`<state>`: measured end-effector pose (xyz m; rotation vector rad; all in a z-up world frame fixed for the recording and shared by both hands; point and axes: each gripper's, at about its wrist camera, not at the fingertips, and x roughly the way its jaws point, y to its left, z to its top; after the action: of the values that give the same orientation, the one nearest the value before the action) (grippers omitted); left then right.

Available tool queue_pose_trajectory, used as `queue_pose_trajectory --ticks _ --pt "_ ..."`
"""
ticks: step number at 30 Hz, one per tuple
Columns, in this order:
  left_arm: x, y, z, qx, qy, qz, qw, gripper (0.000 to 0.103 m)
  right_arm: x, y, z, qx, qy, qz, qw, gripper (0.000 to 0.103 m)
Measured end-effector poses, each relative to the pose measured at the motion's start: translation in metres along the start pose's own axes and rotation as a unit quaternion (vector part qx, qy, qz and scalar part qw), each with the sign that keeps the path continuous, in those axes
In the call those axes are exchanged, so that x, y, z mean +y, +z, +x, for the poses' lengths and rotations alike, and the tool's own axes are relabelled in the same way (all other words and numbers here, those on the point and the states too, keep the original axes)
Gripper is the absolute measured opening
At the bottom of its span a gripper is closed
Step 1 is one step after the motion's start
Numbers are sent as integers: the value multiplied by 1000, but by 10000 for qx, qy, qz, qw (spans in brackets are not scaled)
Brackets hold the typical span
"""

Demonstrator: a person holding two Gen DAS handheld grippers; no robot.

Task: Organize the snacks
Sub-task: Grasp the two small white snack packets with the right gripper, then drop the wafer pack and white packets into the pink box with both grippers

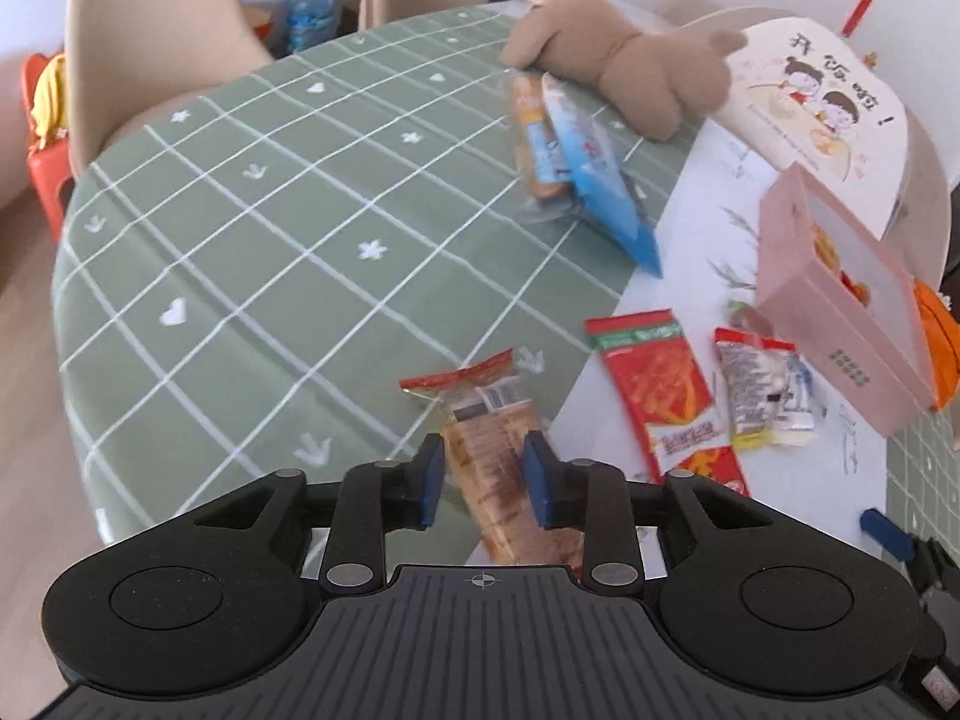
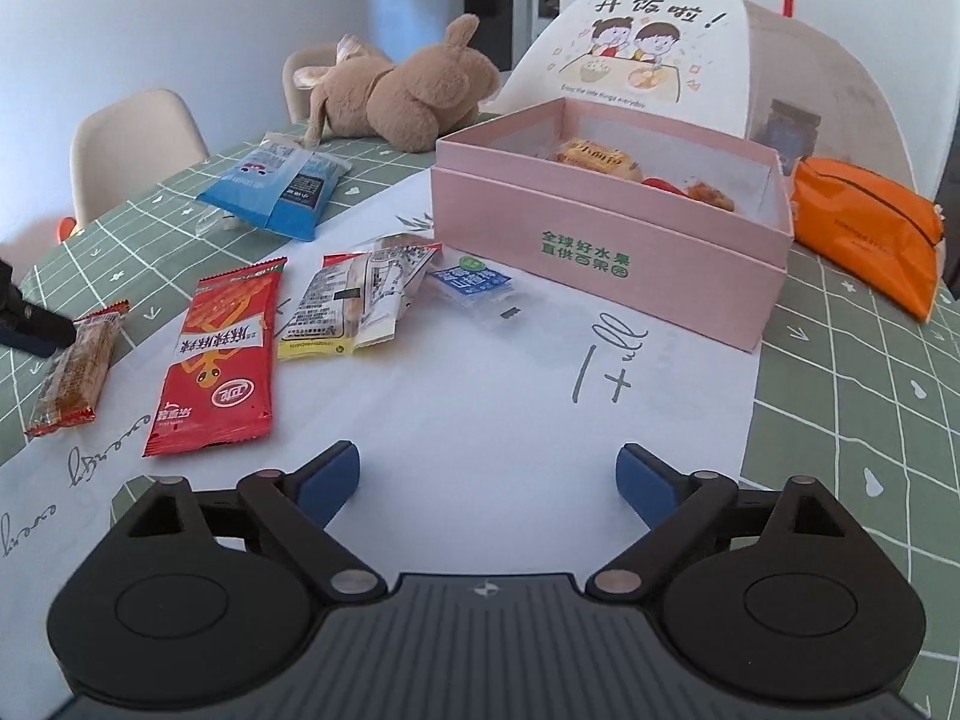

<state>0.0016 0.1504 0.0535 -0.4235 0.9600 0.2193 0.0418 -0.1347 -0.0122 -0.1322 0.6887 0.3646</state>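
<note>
A clear biscuit pack (image 1: 498, 468) with red ends lies on the green checked tablecloth. My left gripper (image 1: 483, 450) hangs over it with a blue pad on each side, slightly apart from the wrapper, so it is open. The same pack (image 2: 72, 372) lies flat at the left of the right wrist view. My right gripper (image 2: 487, 453) stands wide open over the white paper sheet (image 2: 480, 396), holding nothing. The open pink box (image 2: 600, 264) holds a few snacks. In front of it lie a red pack (image 2: 216, 354), a white-and-yellow pack (image 2: 354, 306) and a small blue sachet (image 2: 474, 288).
Blue packs (image 2: 270, 186) lie beside a brown plush toy (image 2: 408, 96). Behind the box is a domed food cover (image 2: 648, 54), and to its right an orange pouch (image 2: 864, 228). Beige chairs (image 1: 156, 48) ring the round table's far edge.
</note>
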Motion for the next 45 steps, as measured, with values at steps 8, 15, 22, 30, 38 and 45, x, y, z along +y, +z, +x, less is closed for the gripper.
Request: queue_pose_trajectory --ticks 8,15,22,30,38,45 --pt "-46 6 31 115 121 905 9958 50 1 0 2 37 75 -51 10000 100" --pt "-58 2 32 160 7 1173 9930 46 2 0 3 64 113 -76 9999 103" --pt "-63 -15 24 417 -490 1365 9885 44 3 12 7 451 364 -339 9977 103" --pt "-70 -31 17 440 -499 1531 9860 44 28 72 23 43 503 -501 9975 95" --pt "-69 -30 18 470 -528 1493 9863 44 67 87 69 381 403 -1036 9931 59" --pt "-69 -31 18 449 -570 1580 9848 46 28 69 25 517 552 -659 9950 56"
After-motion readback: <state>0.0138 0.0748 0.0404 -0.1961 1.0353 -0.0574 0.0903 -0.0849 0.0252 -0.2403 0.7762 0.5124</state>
